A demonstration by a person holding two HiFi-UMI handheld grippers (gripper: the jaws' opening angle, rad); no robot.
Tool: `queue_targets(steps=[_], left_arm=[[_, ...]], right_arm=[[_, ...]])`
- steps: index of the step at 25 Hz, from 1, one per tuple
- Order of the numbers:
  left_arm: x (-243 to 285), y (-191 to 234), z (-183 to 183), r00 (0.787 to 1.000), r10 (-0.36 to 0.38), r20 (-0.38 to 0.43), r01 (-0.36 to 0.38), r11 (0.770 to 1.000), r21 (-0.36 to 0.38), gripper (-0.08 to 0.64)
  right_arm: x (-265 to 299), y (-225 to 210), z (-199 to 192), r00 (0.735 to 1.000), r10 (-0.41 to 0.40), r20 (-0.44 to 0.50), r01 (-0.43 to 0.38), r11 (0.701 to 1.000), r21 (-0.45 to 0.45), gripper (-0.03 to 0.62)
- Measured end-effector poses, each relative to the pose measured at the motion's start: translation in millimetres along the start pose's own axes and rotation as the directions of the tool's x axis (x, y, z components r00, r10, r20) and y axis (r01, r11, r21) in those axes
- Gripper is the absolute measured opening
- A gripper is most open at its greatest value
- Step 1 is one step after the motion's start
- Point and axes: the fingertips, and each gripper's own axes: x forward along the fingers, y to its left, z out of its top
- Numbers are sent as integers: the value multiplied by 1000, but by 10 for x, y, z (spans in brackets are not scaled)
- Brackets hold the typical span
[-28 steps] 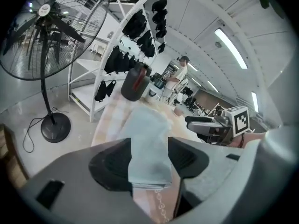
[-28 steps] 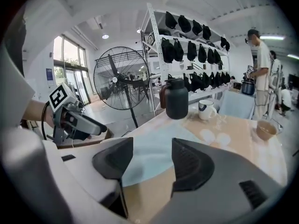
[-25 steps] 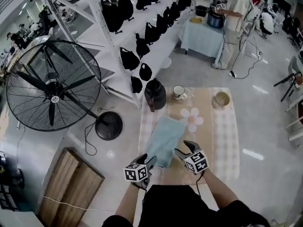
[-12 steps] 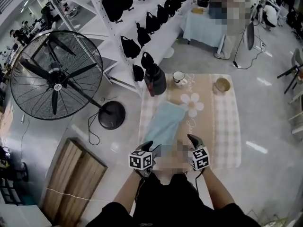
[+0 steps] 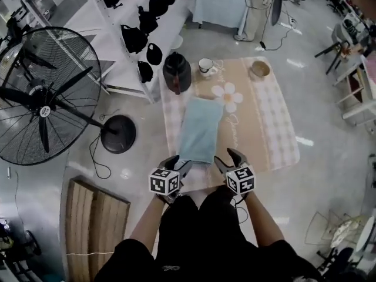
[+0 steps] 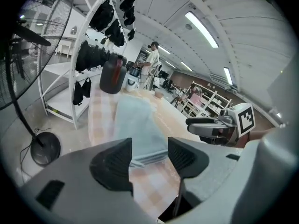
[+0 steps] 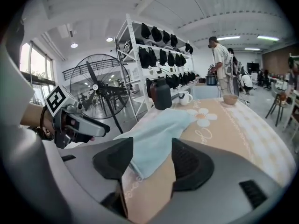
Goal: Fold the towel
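Light-blue towel (image 5: 201, 128) lying flat, near edge just ahead of left tongs (image 5: 179, 163) and right tongs (image 5: 226, 157), both spread.

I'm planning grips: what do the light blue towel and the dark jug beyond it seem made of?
Towel: soft matte cloth, perhaps cotton; it lies limp with a stitched hem. Jug: hard, smooth, slightly glossy, likely plastic; its wall catches light.

Fan (image 5: 44, 98), dark jug (image 5: 177, 73), mug (image 5: 205, 66), bowl (image 5: 260, 69)
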Motion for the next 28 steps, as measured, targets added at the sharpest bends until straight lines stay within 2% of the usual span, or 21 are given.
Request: queue_targets(steps=[3,6,9,11,13,15,18,22,23,28], left_arm=[[-79,198,-116,999,-16,-30,17,999,35,227],[-124,181,-262,993,-80,-90,88,992,89,227],[-139,166,-364,980,-129,-149,151,977,148,227],[-89,186,-374,977,-131,-169,164,966,200,227],[-29,203,-398,973,-122,-196,175,945,277,227],[1,234,-444,967,-106,-233,189,909,371,227],[62,284,-511,960,-76,-271,208,842,498,227],[239,315,-558,953,-103,-286,258,773,579,227],[283,310,-567,947,-114,-300,280,750,599,227],[393,312,-682,911,-99,-400,379,579,721,227]], right_arm=[[-9,180,-131,999,-44,-13,44,999,11,236],[-198,276,-308,991,-126,-37,128,990,65,236],[-298,342,-458,982,-172,-72,179,978,107,236],[-258,331,-517,981,-171,-94,180,979,96,236],[-199,319,-570,979,-170,-110,179,980,86,236],[-113,358,-619,980,-164,-114,175,980,94,236],[40,411,-750,978,-153,-139,167,982,89,236],[262,401,-852,978,-129,-166,152,979,135,236],[310,404,-872,977,-125,-176,149,980,132,236],[460,404,-933,969,-132,-211,150,986,72,236]])
